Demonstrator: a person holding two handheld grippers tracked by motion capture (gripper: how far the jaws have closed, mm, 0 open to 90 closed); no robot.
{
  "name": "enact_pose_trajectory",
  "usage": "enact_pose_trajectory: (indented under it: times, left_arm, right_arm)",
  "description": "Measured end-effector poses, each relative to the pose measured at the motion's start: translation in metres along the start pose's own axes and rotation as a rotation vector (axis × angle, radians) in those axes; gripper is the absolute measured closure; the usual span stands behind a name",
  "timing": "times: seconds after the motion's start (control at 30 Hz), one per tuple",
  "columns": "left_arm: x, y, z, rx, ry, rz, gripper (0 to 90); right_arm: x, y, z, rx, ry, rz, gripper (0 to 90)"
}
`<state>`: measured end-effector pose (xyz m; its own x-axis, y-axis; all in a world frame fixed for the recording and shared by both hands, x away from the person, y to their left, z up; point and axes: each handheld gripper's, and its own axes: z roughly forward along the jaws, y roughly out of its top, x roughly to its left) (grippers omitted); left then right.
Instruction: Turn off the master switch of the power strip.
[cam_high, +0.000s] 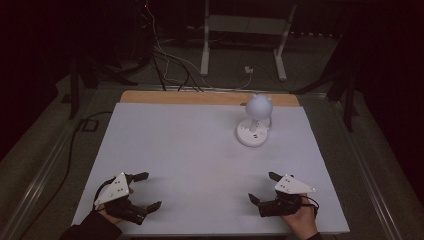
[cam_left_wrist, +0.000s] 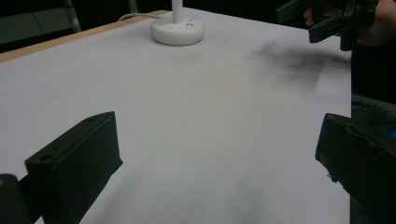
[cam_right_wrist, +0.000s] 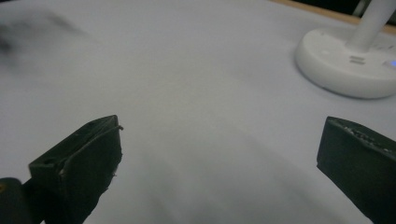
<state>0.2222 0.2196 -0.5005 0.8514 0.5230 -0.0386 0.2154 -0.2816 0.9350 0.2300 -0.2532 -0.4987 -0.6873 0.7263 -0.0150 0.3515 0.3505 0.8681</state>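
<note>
A small white desk lamp (cam_high: 255, 122) with a round base and a rounded head stands on the white table (cam_high: 200, 155), right of centre towards the back. Its base (cam_left_wrist: 177, 31) lies far ahead in the left gripper view and close at the upper right (cam_right_wrist: 348, 65) in the right gripper view. My left gripper (cam_high: 150, 190) rests at the front left, open, with nothing between its jaws. My right gripper (cam_high: 260, 186) rests at the front right, open and empty too. The right gripper (cam_left_wrist: 327, 21) also appears at the top right of the left gripper view.
A wooden strip (cam_high: 150, 96) runs along the table's back edge. Behind the table, cables (cam_high: 170, 60) lie on the dark floor near a white stand (cam_high: 245, 30). A black cable (cam_high: 75, 145) trails along the left side.
</note>
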Motion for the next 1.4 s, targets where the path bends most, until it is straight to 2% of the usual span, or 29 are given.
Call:
enact_pose_trajectory:
  times: [0.23, 0.33, 0.53, 0.87, 1.23, 1.4]
  left_arm:
    - [0.000, 0.000, -0.001, -0.001, 0.000, 0.002, 0.4]
    - [0.000, 0.000, -0.001, -0.001, 0.000, 0.000, 0.4]
    - [0.000, 0.000, -0.001, -0.002, 0.002, -0.002, 0.4]
    - [0.000, 0.000, -0.001, 0.000, 0.004, -0.005, 0.4]
    - [0.000, 0.000, -0.001, -0.001, 0.003, -0.004, 0.4]
    - [0.000, 0.000, -0.001, -0.002, 0.002, -0.003, 0.4]
  right_arm:
    - [0.007, 0.003, 0.001, 0.023, 0.026, 0.013, 0.0]
    - [0.012, 0.005, 0.002, 0.043, 0.020, 0.001, 0.9]
    - [0.016, 0.010, 0.001, 0.035, 0.020, -0.014, 0.7]
    - [0.010, 0.028, -0.004, 0.023, 0.008, -0.043, 0.0]
    - [0.003, 0.044, -0.005, 0.009, 0.020, -0.027, 0.0]
    - [-0.001, 0.051, -0.004, 0.000, 0.006, -0.036, 0.0]
